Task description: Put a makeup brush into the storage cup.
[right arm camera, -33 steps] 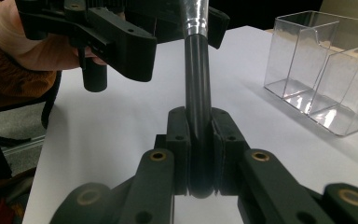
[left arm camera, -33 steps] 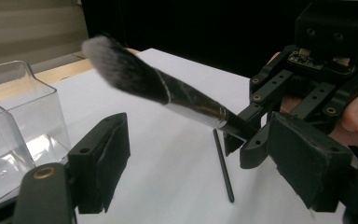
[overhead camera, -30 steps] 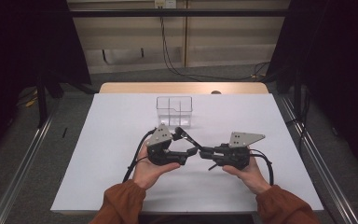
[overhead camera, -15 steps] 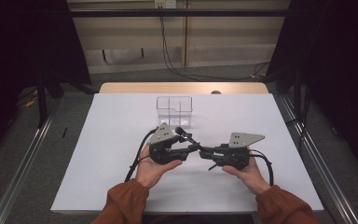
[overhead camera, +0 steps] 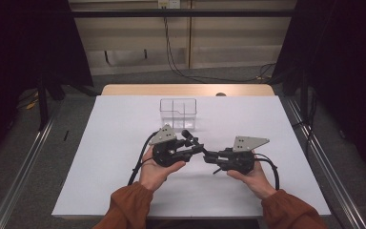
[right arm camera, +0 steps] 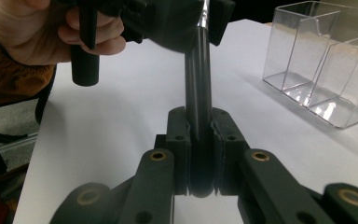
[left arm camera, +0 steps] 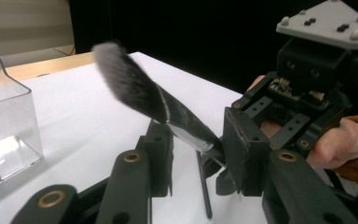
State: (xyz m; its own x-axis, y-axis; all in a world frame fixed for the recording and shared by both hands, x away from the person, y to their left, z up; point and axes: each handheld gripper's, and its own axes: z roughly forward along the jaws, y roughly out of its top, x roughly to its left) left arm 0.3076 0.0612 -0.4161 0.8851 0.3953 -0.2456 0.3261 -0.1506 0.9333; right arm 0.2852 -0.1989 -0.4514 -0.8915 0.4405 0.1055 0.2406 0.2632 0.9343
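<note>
Handover in progress: right gripper (right arm camera: 200, 154) clamping the brush (left arm camera: 168, 112) handle; left gripper (left arm camera: 198, 154) has just been closing around the ferrule, contact unclear. Confirm firm grip before release; organizer (overhead camera: 178, 113) waiting at 12 o'clock.

clear divided box (overhead camera: 178, 112), white table (overhead camera: 105, 157)

Makeup brush held off the table between the two claws

The brush (left arm camera: 168, 109) has a glossy black handle (right arm camera: 199, 93), a silvery ferrule and a soft grey-black tuft (left arm camera: 123, 74) with pale tips. It hangs tilted above the white table (overhead camera: 124, 143), tuft end raised, handle end clamped in the right claw (right arm camera: 199, 154), ferrule passing between the left claw (left arm camera: 198, 154) jaws.
</note>
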